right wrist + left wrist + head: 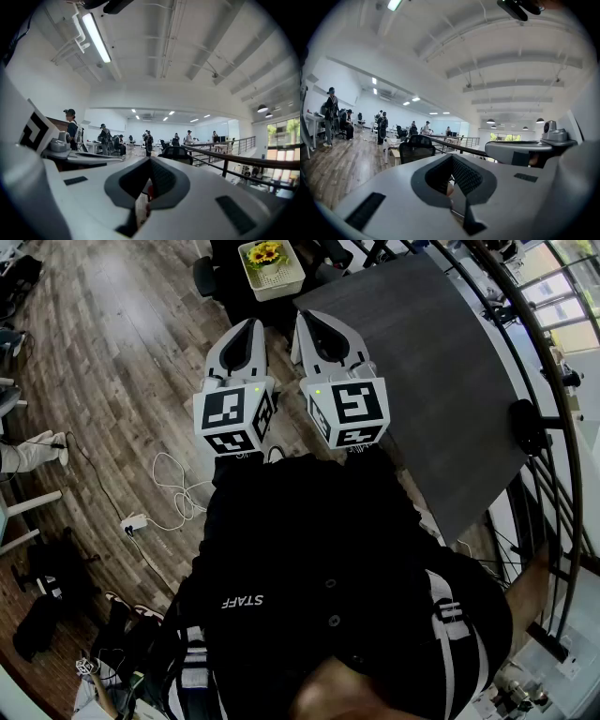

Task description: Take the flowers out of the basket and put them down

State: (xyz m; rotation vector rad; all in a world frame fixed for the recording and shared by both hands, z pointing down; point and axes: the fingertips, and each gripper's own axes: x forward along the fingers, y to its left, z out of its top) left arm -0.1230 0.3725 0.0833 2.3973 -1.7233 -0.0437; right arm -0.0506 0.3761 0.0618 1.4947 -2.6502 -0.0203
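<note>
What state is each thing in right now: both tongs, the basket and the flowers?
Left tongs: shut, empty.
Right tongs: shut, empty.
Basket: upright, not yet emptied.
Flowers: standing inside the basket, clear of both tongs.

We see a grey table point(422, 381) on the wooden floor point(122, 352), where a white cable point(173, 488) and power strip point(134, 522) lie, with the basket point(281, 285) just past the table's far corner.

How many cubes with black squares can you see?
2. The left cube sits on the left gripper, and the right cube sits on the right gripper, side by side. None looks hidden.
</note>
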